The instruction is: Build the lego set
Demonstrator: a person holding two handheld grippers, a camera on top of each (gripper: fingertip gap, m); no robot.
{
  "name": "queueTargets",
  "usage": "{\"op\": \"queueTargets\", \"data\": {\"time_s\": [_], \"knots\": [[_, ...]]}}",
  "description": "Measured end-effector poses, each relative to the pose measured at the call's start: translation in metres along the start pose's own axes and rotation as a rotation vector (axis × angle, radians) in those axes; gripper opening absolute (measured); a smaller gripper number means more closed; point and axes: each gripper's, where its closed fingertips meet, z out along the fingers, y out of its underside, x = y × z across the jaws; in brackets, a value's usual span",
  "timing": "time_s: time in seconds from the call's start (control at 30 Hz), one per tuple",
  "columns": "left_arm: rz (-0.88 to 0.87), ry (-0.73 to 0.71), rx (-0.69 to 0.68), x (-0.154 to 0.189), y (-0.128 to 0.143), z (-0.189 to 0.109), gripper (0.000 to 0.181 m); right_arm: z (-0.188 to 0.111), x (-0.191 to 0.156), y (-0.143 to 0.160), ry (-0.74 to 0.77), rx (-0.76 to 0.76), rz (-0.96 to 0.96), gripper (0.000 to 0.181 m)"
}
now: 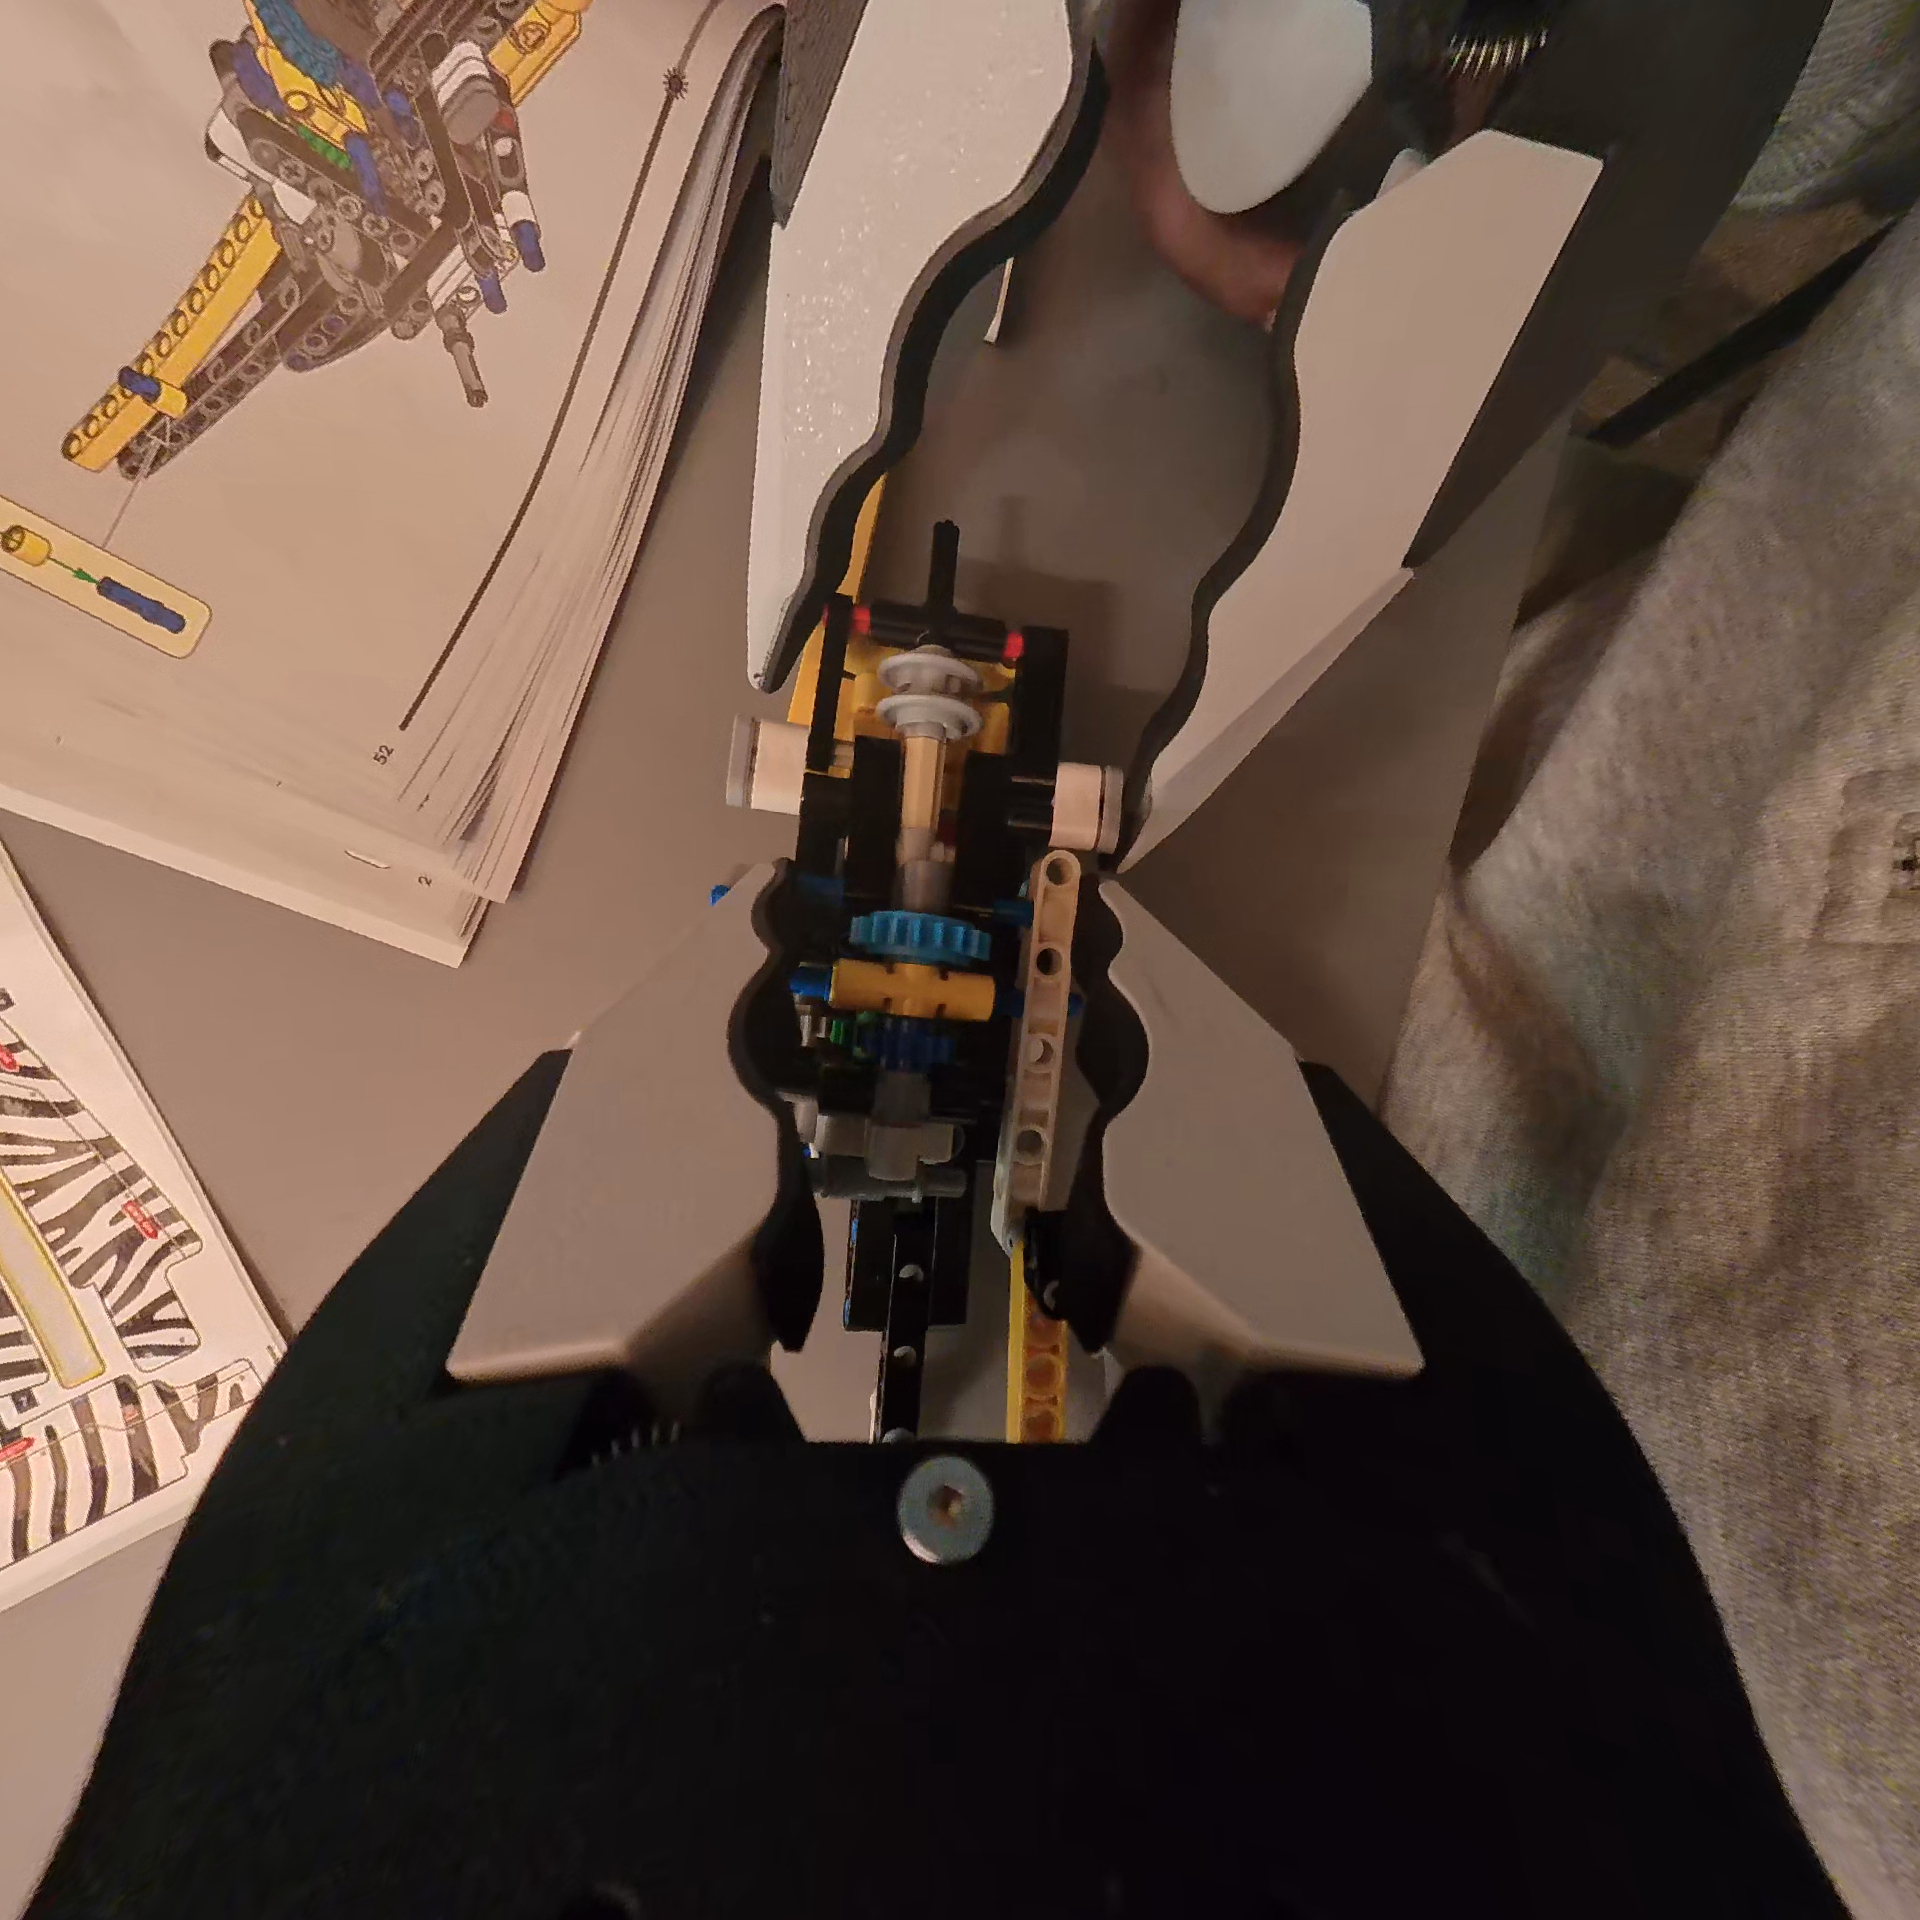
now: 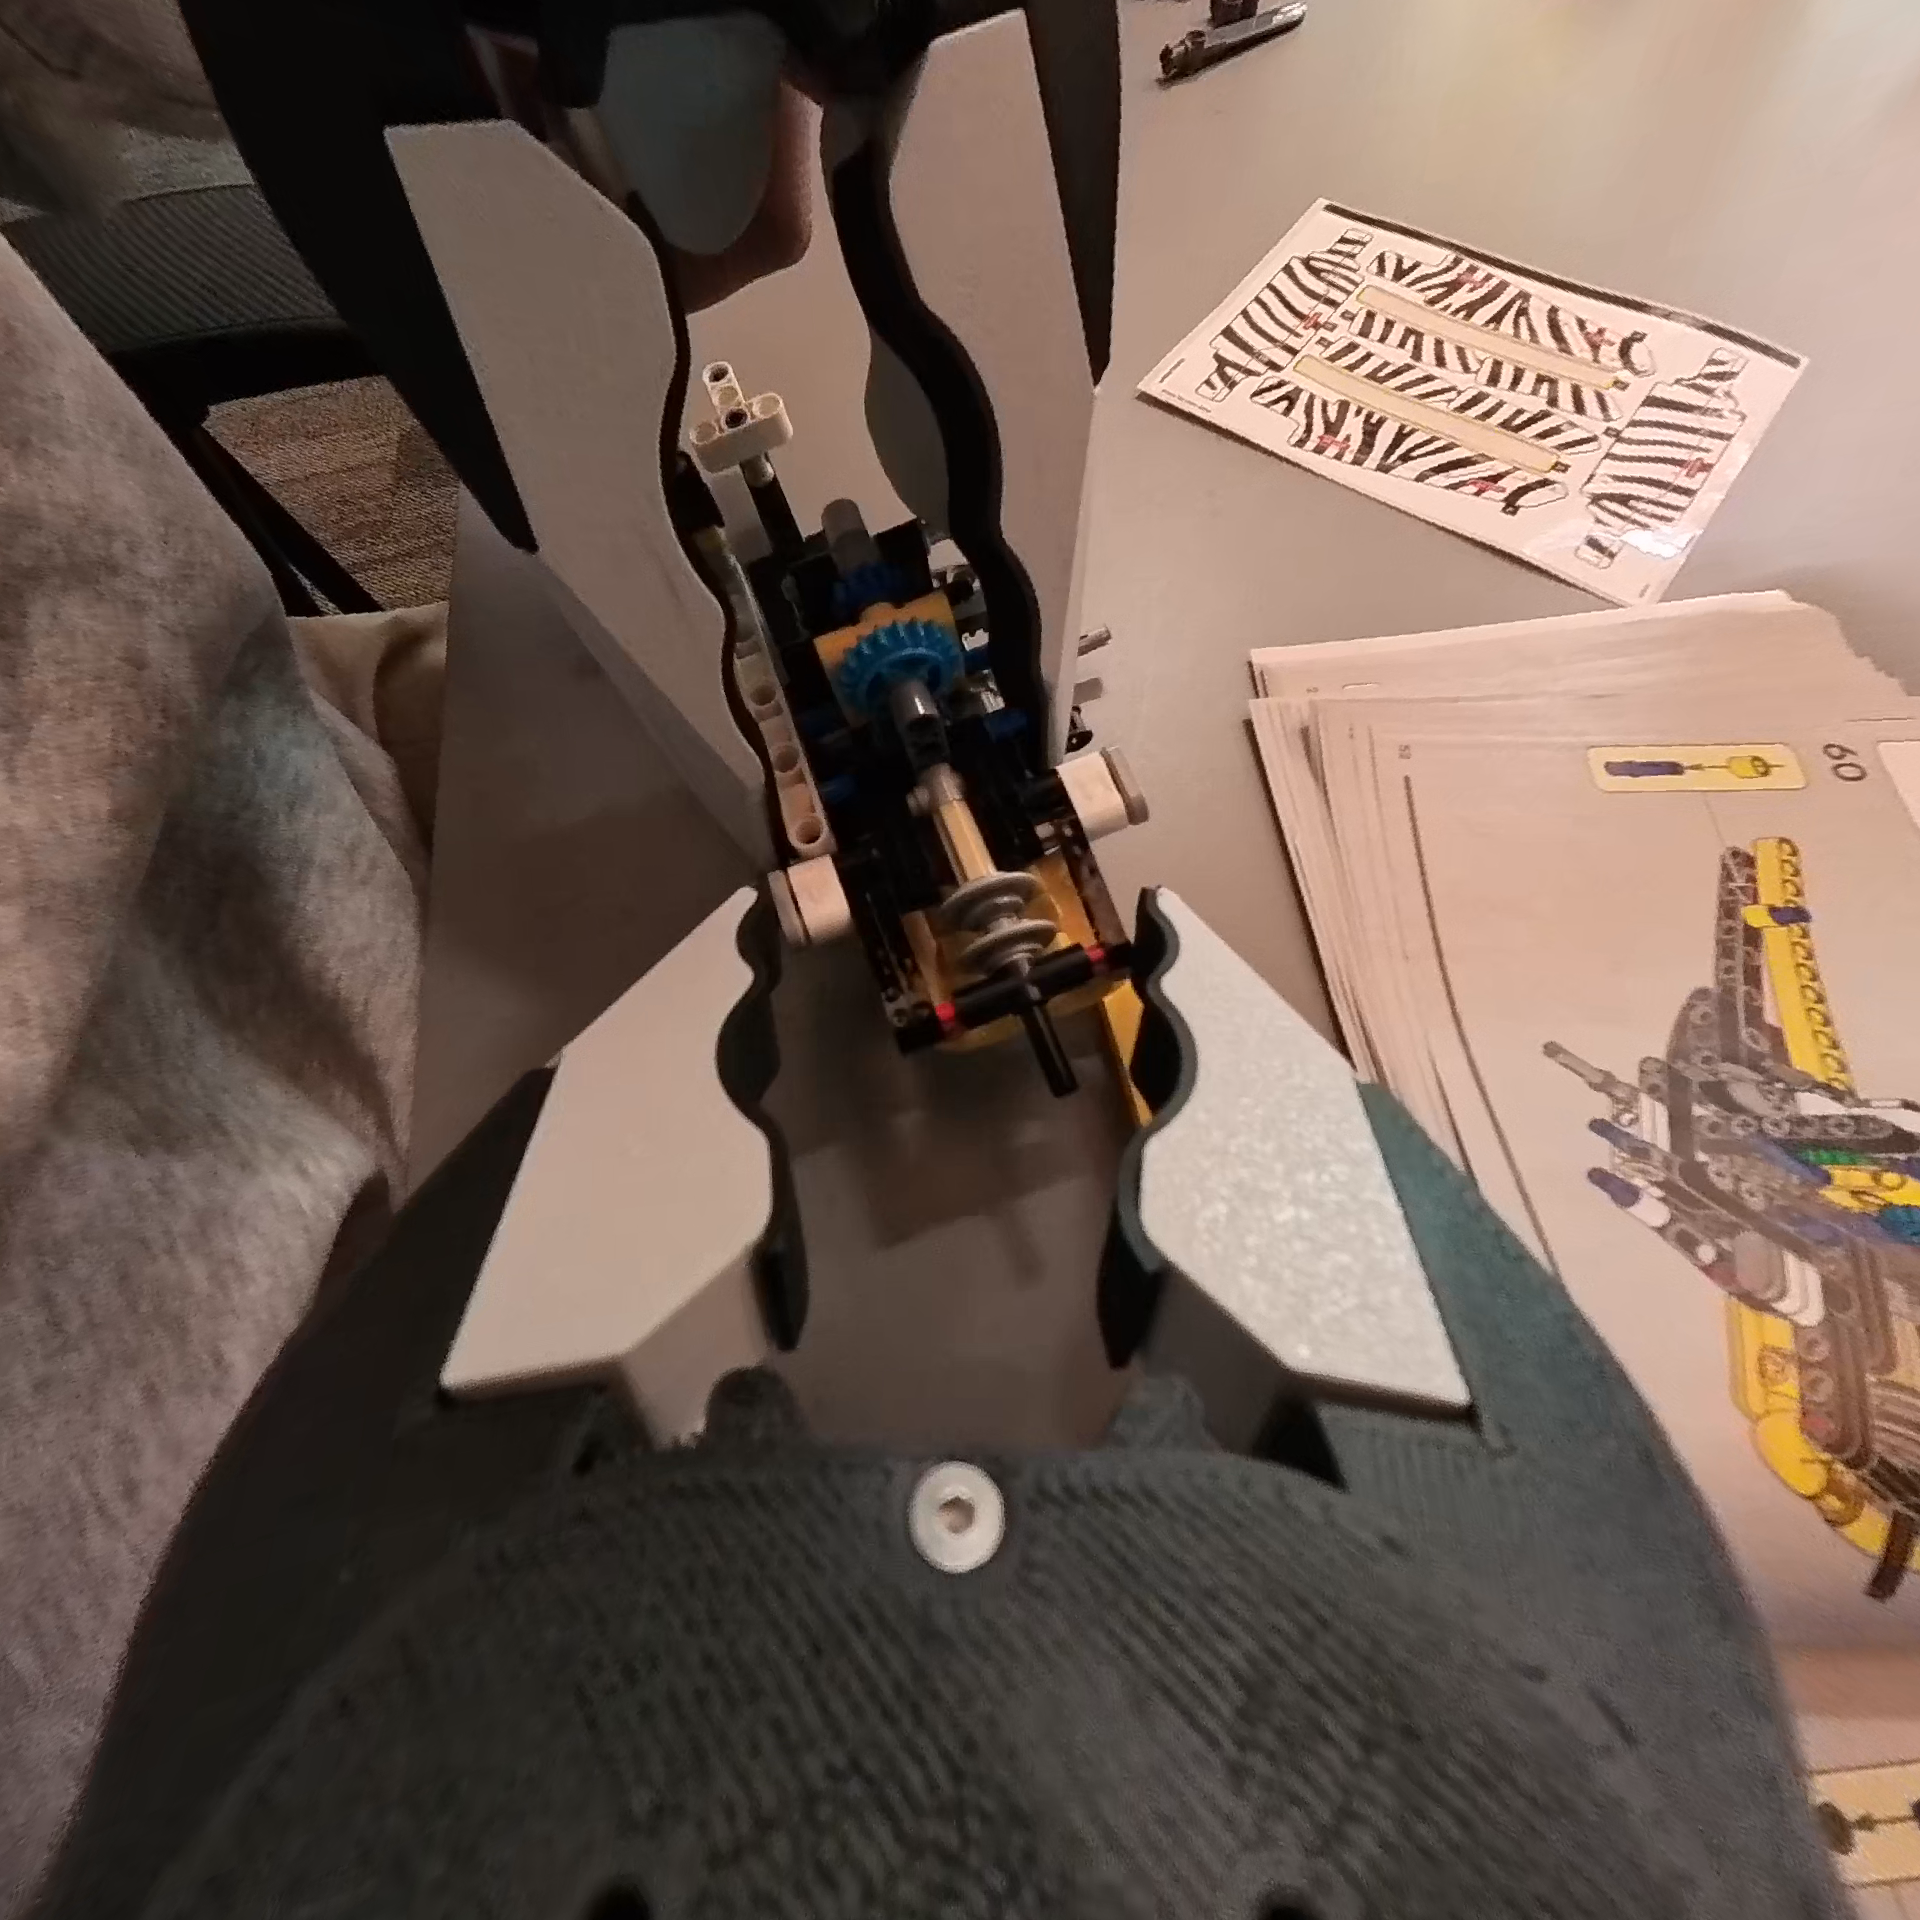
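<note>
Partly built lego model sits on the grey bench, black frame with yellow beams, blue gears, a tan axle down the middle, white rollers sticking out each side, a black cross-axle at one end. Left claw is clamped on the gear end of the model, wavy dark pads pressing both flanks, a white holed beam caught against one pad. Right claw faces it from the opposite end, set fairly narrow around the cross-axle end; one finger touches the yellow beam there, the other side shows a gap, so cannot tell if it truly grips. In the left wrist view the right claw comes in from the top, tips beside the model's far end. Open instruction booklet lies near the model on the bench, page showing a yellow build. Zebra-striped sticker sheet lies flat beyond the booklet, apart from the model. Grey fabric at the bench edge. No containers in view.
</note>
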Motion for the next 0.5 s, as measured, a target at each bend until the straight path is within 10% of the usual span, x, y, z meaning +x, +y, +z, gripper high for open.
{"op": "queueTargets", "data": {"time_s": [0.5], "knots": [[0.01, 0.002, -0.007, -0.0008, 0.002, 0.0002, 0.052, 0.0012, 0.0002, -0.0007, 0.001, -0.004, 0.01, 0.068]]}}
